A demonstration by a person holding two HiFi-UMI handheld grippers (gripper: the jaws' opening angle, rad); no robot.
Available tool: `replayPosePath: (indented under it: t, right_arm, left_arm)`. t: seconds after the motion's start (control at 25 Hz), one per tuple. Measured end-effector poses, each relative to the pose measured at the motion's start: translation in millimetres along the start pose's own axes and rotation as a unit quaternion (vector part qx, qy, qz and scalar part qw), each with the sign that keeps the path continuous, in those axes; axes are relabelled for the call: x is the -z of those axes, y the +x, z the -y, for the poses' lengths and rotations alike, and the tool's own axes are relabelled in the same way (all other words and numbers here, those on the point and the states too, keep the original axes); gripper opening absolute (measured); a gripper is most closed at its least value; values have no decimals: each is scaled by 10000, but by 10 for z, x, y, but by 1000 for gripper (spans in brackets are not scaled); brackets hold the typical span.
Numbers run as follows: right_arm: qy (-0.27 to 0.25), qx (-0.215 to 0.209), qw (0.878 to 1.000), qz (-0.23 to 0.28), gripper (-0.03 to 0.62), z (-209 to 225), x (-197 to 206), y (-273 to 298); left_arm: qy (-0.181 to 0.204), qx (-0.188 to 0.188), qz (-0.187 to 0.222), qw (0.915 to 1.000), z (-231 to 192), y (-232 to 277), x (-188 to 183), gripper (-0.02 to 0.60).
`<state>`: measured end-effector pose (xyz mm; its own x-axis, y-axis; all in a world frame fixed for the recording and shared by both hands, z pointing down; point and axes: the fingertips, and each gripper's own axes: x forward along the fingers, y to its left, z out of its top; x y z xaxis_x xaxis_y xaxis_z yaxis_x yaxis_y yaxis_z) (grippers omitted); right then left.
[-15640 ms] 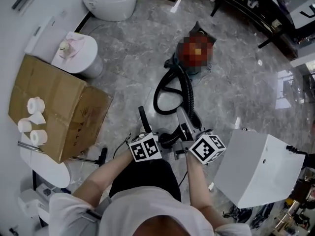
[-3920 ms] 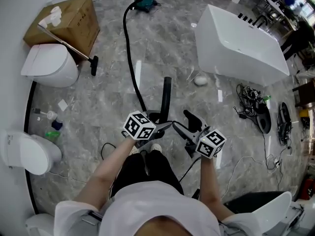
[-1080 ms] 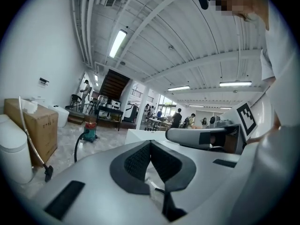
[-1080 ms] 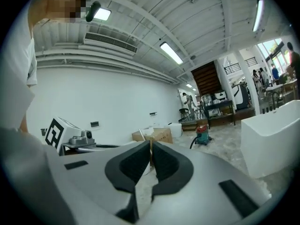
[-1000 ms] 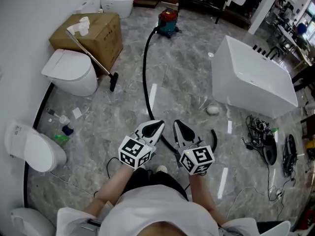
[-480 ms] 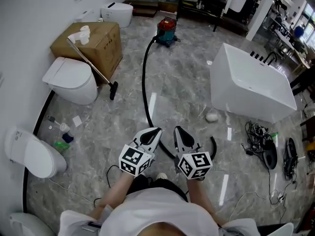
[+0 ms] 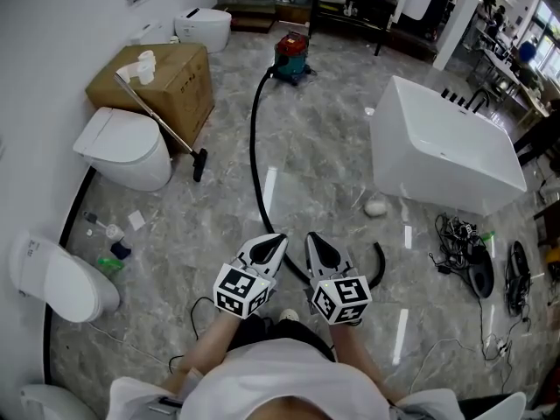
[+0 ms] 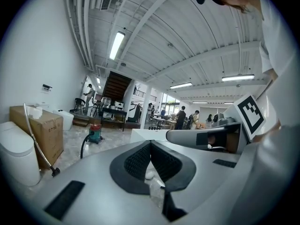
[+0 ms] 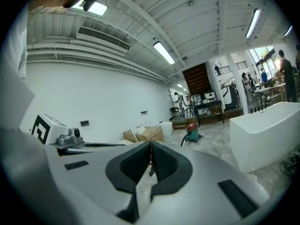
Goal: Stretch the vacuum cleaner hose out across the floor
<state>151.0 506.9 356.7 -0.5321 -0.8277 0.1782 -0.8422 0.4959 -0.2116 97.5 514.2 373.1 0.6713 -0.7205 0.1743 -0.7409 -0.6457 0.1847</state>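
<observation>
lying on the grey marble floor, the black hose (image 7: pixel 254 160) runs from the red and green vacuum cleaner (image 7: pixel 290 55) at the upper centre of the head view down in one long, nearly straight line to the lower centre. there it passes under the two grippers and ends in a short curl just right of them. neither claw holds it: the left gripper (image 7: pixel 277 238) and the right gripper (image 7: pixel 311 237) hover side by side above it, each with its jaws pressed together on nothing. i judge the stretching to be almost finished or done. what may remain is the curled end; the next move would need one claw to go down, spread, pinch the hose near the curl and pull it away from the vacuum cleaner. a white bathtub (image 7: pixel 437 138) stands at the right, a cardboard box (image 7: pixel 166 77) and a toilet (image 7: pixel 122 147) at the left, all apart from the hose.
</observation>
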Motion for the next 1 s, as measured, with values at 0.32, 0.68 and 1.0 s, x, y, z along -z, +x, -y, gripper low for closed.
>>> replayPosePath:
  t: [0.32, 0.68, 1.0]
  right_arm:
    - [-1, 102, 9999, -30, 15, -22, 54, -30]
    - [57, 132, 9999, -90, 15, -18, 120, -125]
    - [114, 254, 9995, -134, 15, 64, 141, -154]
  left_arm:
    - [-11, 84, -88, 9999, 25, -15, 75, 8]
    - [-19, 140, -154, 9998, 78, -4, 124, 8]
    - [-109, 127, -188, 9997, 39, -9, 146, 9]
